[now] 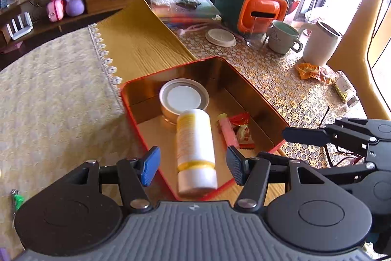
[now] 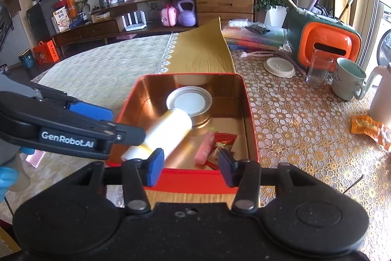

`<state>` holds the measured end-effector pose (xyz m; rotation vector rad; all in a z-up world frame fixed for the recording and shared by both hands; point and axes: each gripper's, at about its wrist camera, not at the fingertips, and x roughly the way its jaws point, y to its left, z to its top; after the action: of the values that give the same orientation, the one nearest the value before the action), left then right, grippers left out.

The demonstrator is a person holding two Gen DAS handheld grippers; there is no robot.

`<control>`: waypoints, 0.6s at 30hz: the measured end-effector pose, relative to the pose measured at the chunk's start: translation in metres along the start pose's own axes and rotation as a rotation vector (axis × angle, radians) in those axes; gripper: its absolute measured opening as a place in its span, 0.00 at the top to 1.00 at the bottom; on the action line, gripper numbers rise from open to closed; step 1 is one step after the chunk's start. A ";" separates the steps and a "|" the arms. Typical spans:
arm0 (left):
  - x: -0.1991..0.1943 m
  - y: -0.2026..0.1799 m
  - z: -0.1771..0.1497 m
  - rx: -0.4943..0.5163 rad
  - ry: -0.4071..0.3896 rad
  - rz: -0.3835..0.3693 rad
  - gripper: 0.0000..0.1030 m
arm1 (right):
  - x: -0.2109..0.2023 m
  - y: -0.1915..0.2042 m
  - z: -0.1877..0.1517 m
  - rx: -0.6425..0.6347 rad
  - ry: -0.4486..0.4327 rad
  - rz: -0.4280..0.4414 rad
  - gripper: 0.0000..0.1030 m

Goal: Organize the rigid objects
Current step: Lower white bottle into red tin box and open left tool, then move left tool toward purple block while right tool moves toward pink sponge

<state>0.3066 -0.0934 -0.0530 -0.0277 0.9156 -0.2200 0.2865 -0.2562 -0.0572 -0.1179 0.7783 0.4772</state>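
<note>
A red tin box (image 1: 256, 89) with a gold inside stands on the table. In it lie a white and yellow bottle (image 1: 195, 148) on its side, a round lidded can (image 1: 184, 97), a pink stick (image 1: 228, 133) and red snack packets (image 1: 244, 131). My left gripper (image 1: 193, 166) is open, its fingers on either side of the bottle's near end, not touching it. In the right wrist view the bottle (image 2: 168, 133) looks blurred, beside the can (image 2: 189, 102). My right gripper (image 2: 189, 166) is open and empty over the box's near rim (image 2: 195, 180).
On the lace cloth right of the box are a green mug (image 1: 283, 37), a glass (image 2: 319, 69), a white jug (image 1: 320, 43), a round white lid (image 1: 221, 37), orange snack packets (image 1: 310, 71), a small jar (image 1: 345, 88) and an orange and green case (image 1: 261, 11). A gold lid (image 1: 139, 40) lies behind.
</note>
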 end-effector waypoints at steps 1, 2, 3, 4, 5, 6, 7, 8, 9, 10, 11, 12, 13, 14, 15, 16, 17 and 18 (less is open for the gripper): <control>-0.005 0.002 -0.003 -0.002 -0.005 0.001 0.43 | -0.003 0.002 0.000 0.000 -0.004 0.000 0.52; -0.010 0.003 -0.005 0.000 -0.011 0.000 0.43 | -0.006 0.004 0.000 0.001 -0.010 0.000 0.51; -0.015 0.004 -0.008 0.004 -0.019 -0.001 0.43 | -0.009 0.006 0.000 0.002 -0.014 0.002 0.51; -0.020 0.005 -0.010 0.010 -0.028 0.004 0.43 | -0.012 0.009 0.000 0.003 -0.018 0.004 0.50; -0.026 0.005 -0.013 0.017 -0.038 0.011 0.43 | -0.015 0.011 -0.001 0.003 -0.024 0.002 0.49; -0.031 0.006 -0.016 0.023 -0.047 0.015 0.43 | -0.018 0.014 -0.001 0.004 -0.030 0.000 0.49; -0.036 0.006 -0.019 0.028 -0.056 0.017 0.43 | -0.021 0.016 -0.002 0.004 -0.035 0.001 0.48; -0.042 0.008 -0.022 0.029 -0.064 0.019 0.43 | -0.024 0.019 -0.002 0.006 -0.038 0.003 0.47; -0.047 0.009 -0.024 0.028 -0.070 0.020 0.43 | -0.026 0.022 -0.002 0.006 -0.041 0.006 0.46; -0.051 0.011 -0.027 0.027 -0.075 0.020 0.43 | -0.029 0.026 -0.003 0.004 -0.044 0.009 0.46; -0.056 0.013 -0.030 0.024 -0.081 0.020 0.43 | -0.032 0.030 -0.003 -0.001 -0.048 0.012 0.44; -0.061 0.015 -0.033 0.021 -0.086 0.023 0.35 | -0.034 0.034 -0.004 -0.005 -0.051 0.015 0.43; -0.066 0.017 -0.037 0.016 -0.094 0.032 0.31 | -0.037 0.037 -0.005 -0.007 -0.054 0.019 0.40; -0.071 0.020 -0.041 0.011 -0.109 0.043 0.29 | -0.039 0.041 -0.006 -0.010 -0.057 0.023 0.38; -0.076 0.022 -0.045 0.009 -0.120 0.051 0.29 | -0.041 0.045 -0.007 -0.014 -0.061 0.026 0.37; -0.081 0.025 -0.049 0.008 -0.125 0.058 0.29 | -0.043 0.049 -0.008 -0.020 -0.065 0.029 0.37; -0.085 0.028 -0.053 0.005 -0.129 0.062 0.29 | -0.045 0.053 -0.009 -0.024 -0.068 0.033 0.35; -0.089 0.031 -0.057 0.000 -0.133 0.067 0.29 | -0.046 0.057 -0.010 -0.026 -0.070 0.038 0.34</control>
<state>0.2149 -0.0410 -0.0215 -0.0116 0.7830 -0.1534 0.2257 -0.2254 -0.0284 -0.1099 0.7068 0.5246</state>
